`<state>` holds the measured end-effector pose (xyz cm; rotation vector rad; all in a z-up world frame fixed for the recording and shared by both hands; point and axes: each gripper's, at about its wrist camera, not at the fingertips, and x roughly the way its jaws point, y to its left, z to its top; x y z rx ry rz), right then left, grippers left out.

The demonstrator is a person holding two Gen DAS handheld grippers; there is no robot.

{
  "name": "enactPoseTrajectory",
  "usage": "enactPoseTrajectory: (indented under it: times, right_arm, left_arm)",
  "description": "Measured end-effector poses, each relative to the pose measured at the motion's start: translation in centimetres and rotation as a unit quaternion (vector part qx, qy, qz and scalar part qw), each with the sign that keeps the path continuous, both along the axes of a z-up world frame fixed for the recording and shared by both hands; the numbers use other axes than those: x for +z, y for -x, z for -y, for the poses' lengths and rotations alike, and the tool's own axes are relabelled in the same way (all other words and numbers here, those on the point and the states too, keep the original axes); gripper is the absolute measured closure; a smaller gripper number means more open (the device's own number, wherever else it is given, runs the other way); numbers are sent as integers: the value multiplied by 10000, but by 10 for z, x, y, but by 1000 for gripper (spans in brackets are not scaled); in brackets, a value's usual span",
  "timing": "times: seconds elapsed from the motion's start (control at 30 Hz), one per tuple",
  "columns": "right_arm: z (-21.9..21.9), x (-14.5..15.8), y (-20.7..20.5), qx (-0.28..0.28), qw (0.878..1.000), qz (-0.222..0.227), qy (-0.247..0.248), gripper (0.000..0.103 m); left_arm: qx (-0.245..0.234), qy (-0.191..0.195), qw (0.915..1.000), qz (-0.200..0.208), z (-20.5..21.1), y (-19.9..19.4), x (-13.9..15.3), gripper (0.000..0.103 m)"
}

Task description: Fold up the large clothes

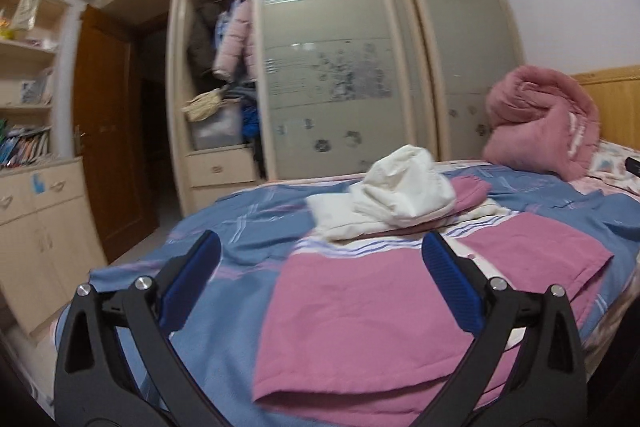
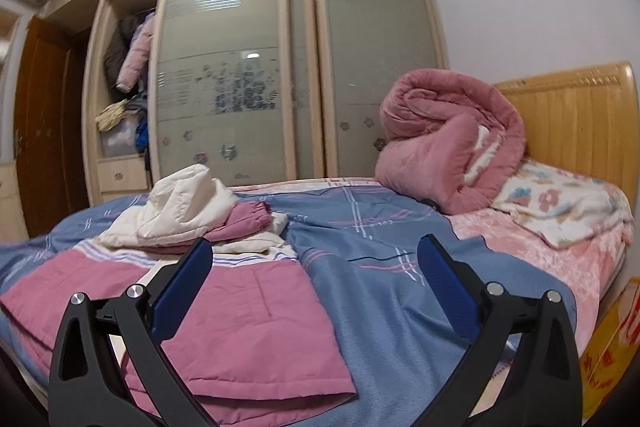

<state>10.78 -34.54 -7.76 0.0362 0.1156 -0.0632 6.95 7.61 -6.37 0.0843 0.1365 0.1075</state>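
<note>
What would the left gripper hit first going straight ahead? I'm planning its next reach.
Probably the pink garment lying flat on the bed, then the cream jacket bunched behind it. The left gripper is open; depth is unclear.

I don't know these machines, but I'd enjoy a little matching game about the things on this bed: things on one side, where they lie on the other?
Things:
1. pink jacket
2. white garment
3. rolled pink quilt
4. floral pillow

Places:
A. by the wooden headboard
B. flat at the bed's near edge
C. bunched on the jacket's far end
D. standing beside the pillow

Pairs: 1-B, 2-C, 3-D, 4-A
</note>
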Motion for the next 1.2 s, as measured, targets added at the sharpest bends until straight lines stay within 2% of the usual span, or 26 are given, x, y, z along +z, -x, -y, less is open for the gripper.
enactPoseTrajectory:
  times: [0.17, 0.33, 0.6, 0.87, 1.2]
  right_arm:
    - [-16, 2, 2, 109, 9994, 13, 330, 1]
    - [-19, 3, 1, 113, 9994, -40, 325, 1]
    - [-23, 2, 0, 147, 9992, -46, 376, 1]
    - [-30, 1, 0, 207, 9989, -68, 421, 1]
    - [-27, 1, 0, 187, 9991, -100, 374, 1]
  left_arm:
    - [248, 49, 9994, -241, -9, -3, -5, 2]
    - [307, 92, 9984, -473, -11, -10, -7, 2]
    - [306, -141, 9971, -684, -7, -14, -11, 2]
    - [321, 132, 9970, -693, -17, -12, -10, 2]
    - [323, 25, 9967, -750, -12, -16, -11, 2]
